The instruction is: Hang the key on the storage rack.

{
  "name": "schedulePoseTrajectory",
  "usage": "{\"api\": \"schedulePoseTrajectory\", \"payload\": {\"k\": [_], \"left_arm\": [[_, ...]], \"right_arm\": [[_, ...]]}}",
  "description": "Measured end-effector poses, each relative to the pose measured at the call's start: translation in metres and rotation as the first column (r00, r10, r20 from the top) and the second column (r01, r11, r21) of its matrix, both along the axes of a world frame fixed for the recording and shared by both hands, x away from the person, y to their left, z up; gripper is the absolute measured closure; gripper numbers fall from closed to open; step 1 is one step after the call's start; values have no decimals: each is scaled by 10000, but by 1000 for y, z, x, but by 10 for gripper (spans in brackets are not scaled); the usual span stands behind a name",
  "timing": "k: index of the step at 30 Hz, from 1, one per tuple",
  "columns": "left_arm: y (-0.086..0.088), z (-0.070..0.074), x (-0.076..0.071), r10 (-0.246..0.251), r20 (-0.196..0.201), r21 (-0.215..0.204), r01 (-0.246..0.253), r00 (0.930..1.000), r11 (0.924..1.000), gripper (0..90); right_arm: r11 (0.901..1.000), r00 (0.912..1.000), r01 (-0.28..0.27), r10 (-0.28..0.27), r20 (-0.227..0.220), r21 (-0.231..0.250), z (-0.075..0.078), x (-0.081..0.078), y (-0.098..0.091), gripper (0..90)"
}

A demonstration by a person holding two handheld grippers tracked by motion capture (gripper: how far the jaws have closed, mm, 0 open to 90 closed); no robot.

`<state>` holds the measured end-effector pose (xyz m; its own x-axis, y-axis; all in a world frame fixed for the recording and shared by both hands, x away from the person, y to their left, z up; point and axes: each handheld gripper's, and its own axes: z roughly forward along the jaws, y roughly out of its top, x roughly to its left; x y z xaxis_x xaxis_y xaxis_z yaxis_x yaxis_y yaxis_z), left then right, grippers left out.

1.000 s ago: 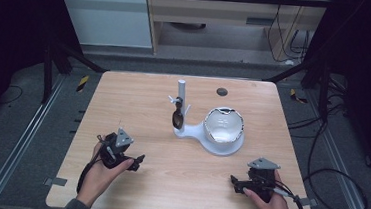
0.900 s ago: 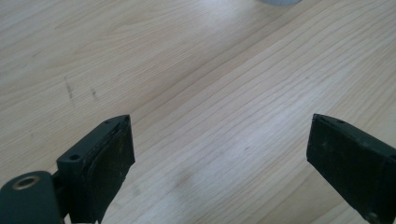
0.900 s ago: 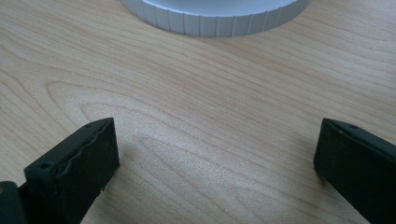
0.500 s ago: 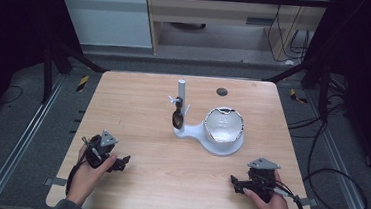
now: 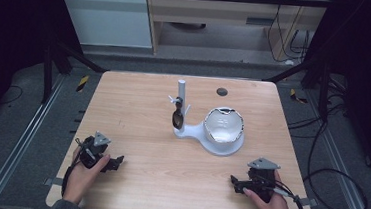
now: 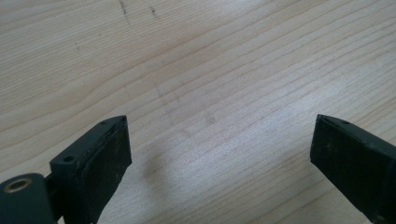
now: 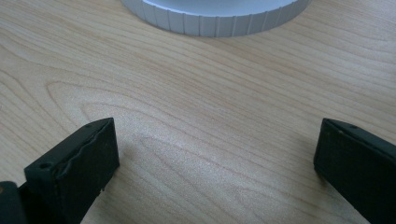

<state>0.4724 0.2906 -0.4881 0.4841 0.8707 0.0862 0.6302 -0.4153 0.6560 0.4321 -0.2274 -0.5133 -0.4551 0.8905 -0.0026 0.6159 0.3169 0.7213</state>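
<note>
Sitting mid-table, white stand [image 5: 219, 140] well apart from both grippers.

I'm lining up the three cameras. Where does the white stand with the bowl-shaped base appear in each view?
High view: the white stand sits right of the table's centre, with its post to the left.
Left gripper view: not in it; bare wood lies between the open jaws.
Right gripper view: its ribbed base rim runs along the top edge.
Shared landmark: the wooden tabletop.
</note>
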Motion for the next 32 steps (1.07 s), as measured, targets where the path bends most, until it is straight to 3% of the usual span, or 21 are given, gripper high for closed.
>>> {"api": "schedulePoseTrajectory", "payload": {"k": [5, 13, 19, 25, 32], "left_arm": [[2, -4, 1, 87, -27, -153, -87, 10000, 9998, 51], [1, -12, 4, 126, 177, -880, -110, 9998, 9961, 54], [1, -15, 8, 65, 170, -945, -49, 9998, 9955, 54], [-3, -20, 12, 5, 460, -965, 39, 9989, 9953, 40], [-3, -20, 14, 85, 343, -930, -53, 9994, 9957, 0]], "right_arm": [[10000, 10000, -2, 2, 0, -3, 0, 0, 0, 4], [10000, 10000, -1, 1, 0, -4, 0, 0, 0, 4], [10000, 10000, -7, 7, 16, -10, 0, 0, 0, 4], [10000, 10000, -8, 8, 11, -4, 0, 0, 0, 4], [10000, 10000, -23, 23, 9, -7, 0, 0, 0, 4]]}}
